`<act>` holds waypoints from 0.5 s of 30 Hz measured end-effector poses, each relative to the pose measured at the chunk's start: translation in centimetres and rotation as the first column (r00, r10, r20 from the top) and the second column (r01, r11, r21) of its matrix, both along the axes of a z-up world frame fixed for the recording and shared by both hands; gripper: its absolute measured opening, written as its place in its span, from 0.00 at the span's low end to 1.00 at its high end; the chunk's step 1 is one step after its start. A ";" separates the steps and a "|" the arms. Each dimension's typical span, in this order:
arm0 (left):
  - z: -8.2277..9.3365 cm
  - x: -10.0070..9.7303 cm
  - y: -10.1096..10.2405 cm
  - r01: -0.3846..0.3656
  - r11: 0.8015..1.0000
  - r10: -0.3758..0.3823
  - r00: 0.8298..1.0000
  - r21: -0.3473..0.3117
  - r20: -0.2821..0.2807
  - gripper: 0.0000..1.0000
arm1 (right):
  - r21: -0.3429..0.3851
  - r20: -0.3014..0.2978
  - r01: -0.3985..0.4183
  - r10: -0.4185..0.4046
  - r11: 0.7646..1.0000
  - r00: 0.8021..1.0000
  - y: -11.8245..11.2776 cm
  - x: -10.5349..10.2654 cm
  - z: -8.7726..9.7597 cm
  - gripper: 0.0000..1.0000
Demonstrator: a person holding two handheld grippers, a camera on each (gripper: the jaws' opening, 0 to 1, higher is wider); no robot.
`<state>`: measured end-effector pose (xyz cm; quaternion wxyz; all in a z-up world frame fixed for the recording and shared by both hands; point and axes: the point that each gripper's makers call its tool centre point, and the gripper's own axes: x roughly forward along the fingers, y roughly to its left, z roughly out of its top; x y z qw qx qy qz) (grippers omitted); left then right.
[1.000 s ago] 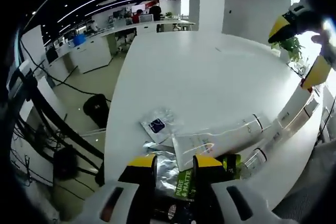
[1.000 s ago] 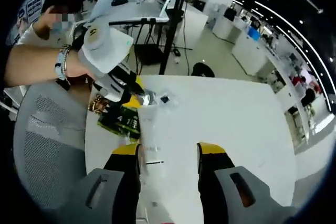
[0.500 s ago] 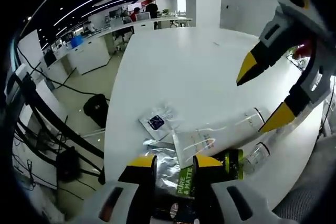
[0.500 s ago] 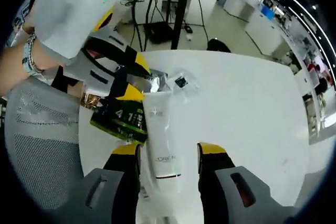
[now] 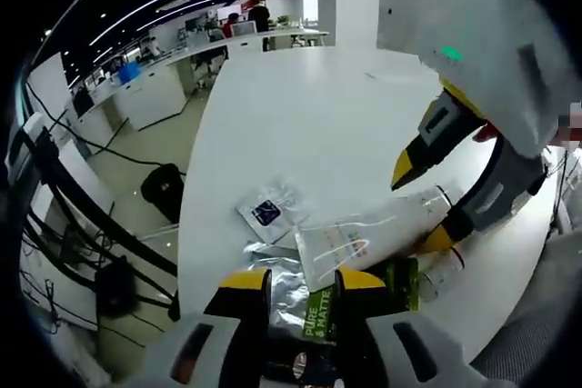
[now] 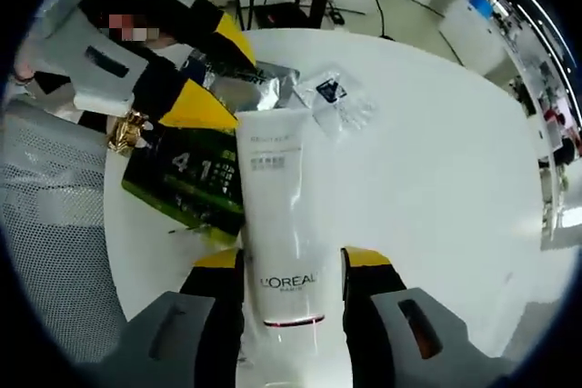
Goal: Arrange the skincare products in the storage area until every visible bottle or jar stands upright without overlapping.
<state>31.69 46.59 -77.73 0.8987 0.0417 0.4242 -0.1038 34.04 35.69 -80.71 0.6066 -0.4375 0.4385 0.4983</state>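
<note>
Right gripper view: right gripper [image 6: 291,261], jaws parted, 1 each side of white tube [image 6: 278,206] lying flat on table [image 6: 436,161]; contact unclear. Green box [image 6: 186,184] beside tube, silver pouch [image 6: 250,88] beyond. Left gripper [image 5: 298,281], jaws narrowly apart, empty, over pouch and box.

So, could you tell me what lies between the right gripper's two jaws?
In the right gripper view, the capped end of the white L'Oreal tube lies flat between the open jaws of the right gripper.

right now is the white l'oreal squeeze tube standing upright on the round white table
No, the white L'Oreal squeeze tube lies flat on the round white table, between the right gripper's jaws.
</note>
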 end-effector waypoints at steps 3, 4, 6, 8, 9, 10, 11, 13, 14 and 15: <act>0.1 0.0 -0.2 0.000 1.000 0.000 1.000 -0.009 0.004 0.29 | 0.038 -0.043 0.044 -0.043 0.998 0.998 0.3 0.0 0.3 0.38; 0.1 0.0 -0.2 -0.001 1.000 0.001 1.000 -0.011 0.003 0.29 | 0.043 -0.069 0.047 -0.044 0.998 0.997 0.4 0.0 0.0 0.37; 0.0 -0.1 -0.2 -0.003 1.000 0.003 1.000 -0.012 -0.004 0.29 | 0.080 -0.093 0.052 -0.044 0.995 0.995 0.6 -0.1 0.1 0.33; 0.0 -0.1 -0.3 0.003 1.000 -0.003 1.000 -0.012 -0.009 0.29 | 0.087 -0.088 0.009 -0.001 0.996 0.996 0.5 -0.4 0.3 0.32; 0.0 -0.1 -0.4 0.003 1.000 -0.004 1.000 -0.014 -0.010 0.29 | 0.089 -0.088 0.010 -0.002 0.996 0.996 0.5 -0.5 0.4 0.32; 0.0 -0.1 -0.4 0.003 1.000 -0.003 1.000 -0.021 -0.009 0.29 | 0.089 -0.088 0.011 -0.003 0.996 0.996 0.5 -0.5 0.2 0.32; 0.1 -0.1 -0.5 0.000 1.000 0.000 1.000 -0.029 -0.007 0.29 | 0.091 -0.086 0.011 -0.003 0.996 0.996 0.6 -0.5 0.2 0.31; 0.1 0.0 -0.5 -0.007 0.999 0.007 1.000 -0.044 -0.006 0.29 | 0.092 -0.083 0.008 0.000 0.996 0.997 0.5 -0.5 0.1 0.30; 0.1 -0.1 -0.5 -0.011 0.999 0.010 1.000 -0.045 -0.009 0.29 | 0.093 -0.082 0.007 0.001 0.996 0.997 0.5 -0.5 0.1 0.30; 0.0 -0.1 -0.5 -0.011 0.999 0.011 1.000 -0.044 -0.012 0.29 | 0.093 -0.080 0.006 0.001 0.996 0.997 0.5 -0.6 0.1 0.30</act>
